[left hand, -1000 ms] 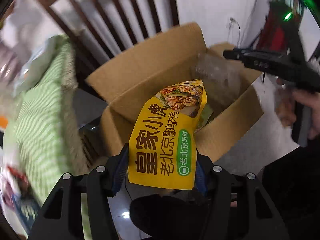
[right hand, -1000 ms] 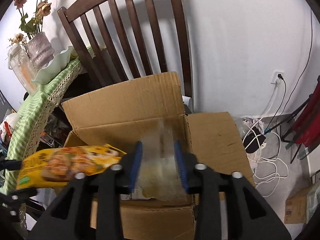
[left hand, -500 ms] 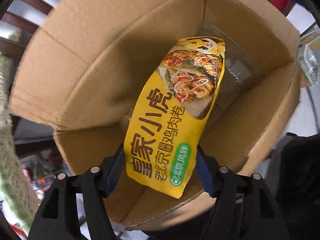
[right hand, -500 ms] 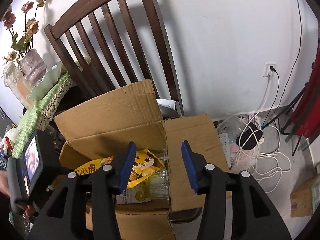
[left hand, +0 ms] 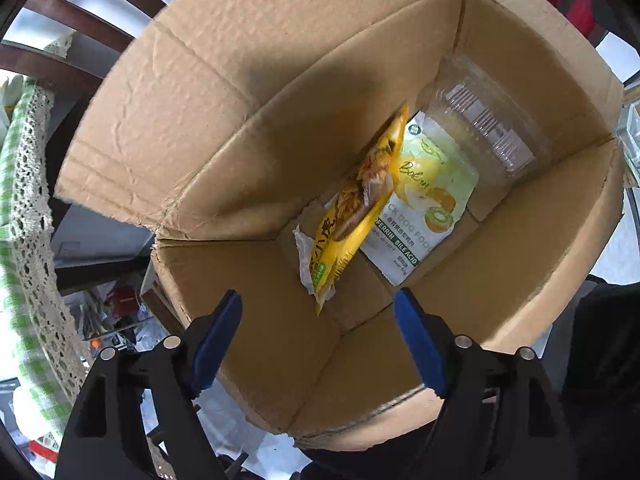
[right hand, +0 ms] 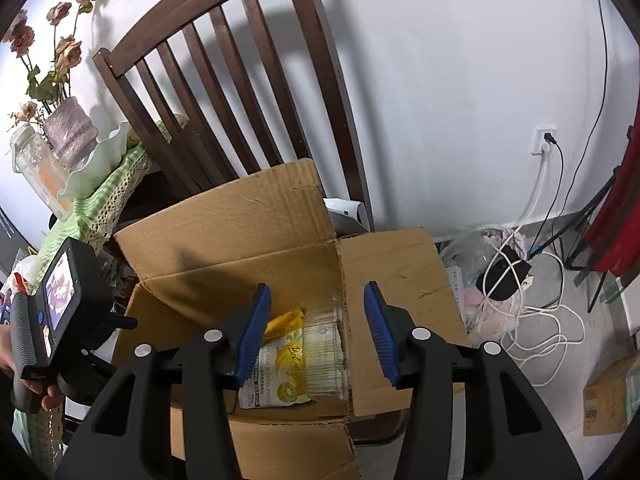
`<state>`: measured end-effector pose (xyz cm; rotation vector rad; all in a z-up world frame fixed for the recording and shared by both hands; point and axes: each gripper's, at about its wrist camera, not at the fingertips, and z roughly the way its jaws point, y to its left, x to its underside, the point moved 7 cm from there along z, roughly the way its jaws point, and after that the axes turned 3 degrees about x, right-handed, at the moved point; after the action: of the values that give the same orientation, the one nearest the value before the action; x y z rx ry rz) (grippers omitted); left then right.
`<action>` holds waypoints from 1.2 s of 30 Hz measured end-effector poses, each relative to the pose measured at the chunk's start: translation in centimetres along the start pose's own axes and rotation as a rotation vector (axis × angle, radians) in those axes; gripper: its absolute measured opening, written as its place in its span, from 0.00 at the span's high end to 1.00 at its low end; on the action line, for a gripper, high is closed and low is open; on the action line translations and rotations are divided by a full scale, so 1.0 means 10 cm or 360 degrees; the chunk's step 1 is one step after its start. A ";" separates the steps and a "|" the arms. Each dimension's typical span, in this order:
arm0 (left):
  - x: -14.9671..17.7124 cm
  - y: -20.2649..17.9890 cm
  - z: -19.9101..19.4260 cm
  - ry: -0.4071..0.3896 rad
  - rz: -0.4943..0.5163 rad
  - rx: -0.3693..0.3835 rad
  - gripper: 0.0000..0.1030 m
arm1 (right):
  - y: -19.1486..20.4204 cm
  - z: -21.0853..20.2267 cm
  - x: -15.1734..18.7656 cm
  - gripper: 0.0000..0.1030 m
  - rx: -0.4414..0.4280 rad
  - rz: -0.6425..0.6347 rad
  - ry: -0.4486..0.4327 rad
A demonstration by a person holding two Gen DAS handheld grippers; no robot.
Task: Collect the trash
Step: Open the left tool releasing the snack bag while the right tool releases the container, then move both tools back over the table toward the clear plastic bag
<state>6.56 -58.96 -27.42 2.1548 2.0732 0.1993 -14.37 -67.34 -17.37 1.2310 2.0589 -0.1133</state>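
Yellow snack wrapper [left hand: 352, 216] inside the cardboard box [left hand: 248, 120], tilted on edge against the box's inner wall, free of any grip. At its 3 o'clock and partly under it, a white-and-green dog food pouch [left hand: 424, 208] lies on the box floor. At the pouch's 1 o'clock, a clear plastic clamshell container [left hand: 480, 120] sits in the corner. Box flaps stand open.

Left gripper [left hand: 318, 340] points down into the box, jaws opening, nothing between them. Right gripper [right hand: 316, 332] hangs above the box's near edge, jaws spread, empty.

Box rests on a dark wooden chair [right hand: 248, 80]. At the chair's 9 o'clock, a table with green checked cloth [right hand: 108, 184] carries a vase of dried roses [right hand: 68, 132].
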 end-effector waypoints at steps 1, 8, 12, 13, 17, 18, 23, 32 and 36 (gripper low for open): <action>-0.02 -0.01 -0.05 -0.0016 -0.0008 0.0003 0.26 | 0.02 -0.01 0.00 0.54 -0.0003 -0.0004 -0.0002; 0.01 0.24 -0.40 -0.0141 -0.0133 -0.0044 0.26 | 0.14 -0.09 -0.03 0.54 -0.0032 -0.0041 -0.0025; 0.09 0.31 -0.64 -0.0227 -0.0218 -0.0058 0.26 | 0.28 -0.15 -0.05 0.51 -0.0058 -0.0084 -0.0042; 0.09 0.32 -0.70 -0.0249 -0.0243 -0.0059 0.26 | 0.33 -0.17 -0.06 0.51 -0.0068 -0.0097 -0.0053; 0.23 0.39 -1.03 -0.0384 -0.0376 -0.0064 0.26 | 0.51 -0.26 -0.08 0.51 -0.0094 -0.0153 -0.0077; 0.28 0.40 -1.10 -0.0408 -0.0404 -0.0071 0.26 | 0.57 -0.29 -0.09 0.51 -0.0098 -0.0176 -0.0088; 0.64 0.57 -1.57 -0.0613 -0.0640 -0.0119 0.26 | 0.88 -0.42 -0.12 0.50 -0.0129 -0.0276 -0.0136; 1.70 0.79 -2.21 -0.0917 -0.1018 -0.0208 0.20 | 1.69 -0.76 -0.13 0.47 -0.0267 -0.0487 -0.0266; 2.24 0.86 -2.33 -0.1025 -0.1184 -0.0264 0.19 | 2.10 -0.91 -0.07 0.46 -0.0354 -0.0594 -0.0311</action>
<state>11.35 -36.65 -3.01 1.0280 2.1529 -0.3462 -2.35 -52.79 -4.48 0.6667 2.0428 -0.1658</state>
